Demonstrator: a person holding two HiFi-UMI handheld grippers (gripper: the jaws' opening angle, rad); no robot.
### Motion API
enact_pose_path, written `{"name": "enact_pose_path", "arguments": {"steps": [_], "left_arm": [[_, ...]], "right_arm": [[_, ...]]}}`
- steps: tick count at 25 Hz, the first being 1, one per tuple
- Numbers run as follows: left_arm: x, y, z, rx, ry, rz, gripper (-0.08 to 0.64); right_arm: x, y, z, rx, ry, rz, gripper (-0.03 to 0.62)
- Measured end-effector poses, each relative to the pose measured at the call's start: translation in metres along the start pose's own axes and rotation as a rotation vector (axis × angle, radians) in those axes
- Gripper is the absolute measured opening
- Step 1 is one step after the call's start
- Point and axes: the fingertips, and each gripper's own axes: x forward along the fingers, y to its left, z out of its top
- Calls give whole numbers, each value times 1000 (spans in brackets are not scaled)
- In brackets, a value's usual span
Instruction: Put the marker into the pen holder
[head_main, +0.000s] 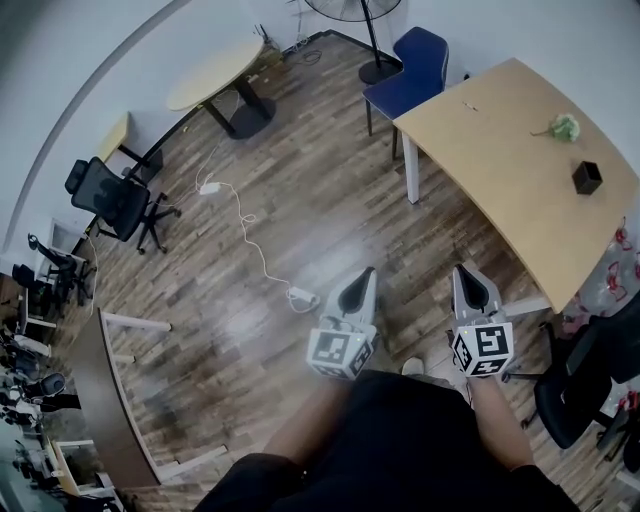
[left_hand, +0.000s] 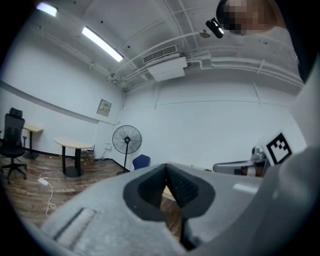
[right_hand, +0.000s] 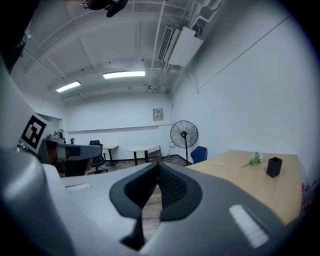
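Where the person stands: wooden floor (head_main: 300, 200), seen from the head view; clock directions are read in that view, from the two grippers.
Long table (head_main: 500, 150): pale wood, at 1 to 2 o'clock, well apart from both grippers.
Round table (head_main: 215, 72): between 10 and 11 o'clock, by the far wall.
Fan (right_hand: 184, 135): on a stand at 12 o'clock, beyond the blue chair (head_main: 410, 70).
Office chair (head_main: 112, 198): black, at about 10 o'clock.
Left gripper (head_main: 366, 274): held out level over the floor; its own view (left_hand: 166, 167) shows the jaws clenched tip to tip with nothing between them.
Right gripper (head_main: 462, 270): just beside the left, at its 3 o'clock; jaws (right_hand: 157, 165) likewise pressed together and empty.
Pen holder (head_main: 587, 177): black, upright on the long table at 2 o'clock, near its right edge.
Green thing (head_main: 565, 127): on the table at the holder's 11 o'clock, apart from it.
Slim thing (head_main: 467, 105): lies on the table's far end at 12 o'clock; too small to tell whether it is the marker.
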Motion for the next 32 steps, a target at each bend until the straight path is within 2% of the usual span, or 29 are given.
{"name": "enact_pose_path", "arguments": {"steps": [7,12,17,23,27,32], "left_arm": [[57,57,-16,-56,43,-34,2],[118,124,-11,-81,36,-47,3],[188,204,10,-100,42,-75,2],[249,274,29,-111,77,-178,2],[282,303,38,-131,81,-264,2],[308,342,46,-110,72,-271,2]], "right_arm": [[74,-11,3,12,17,-26,2],[158,-31,-5,-19,85,-84,2],[258,-48,11,-40,143,-143,3],[355,-39,36,-10,175,-169,2],[407,-37,45,-45,198,-187,3],[456,-37,52,-23,195,-218,3]]}}
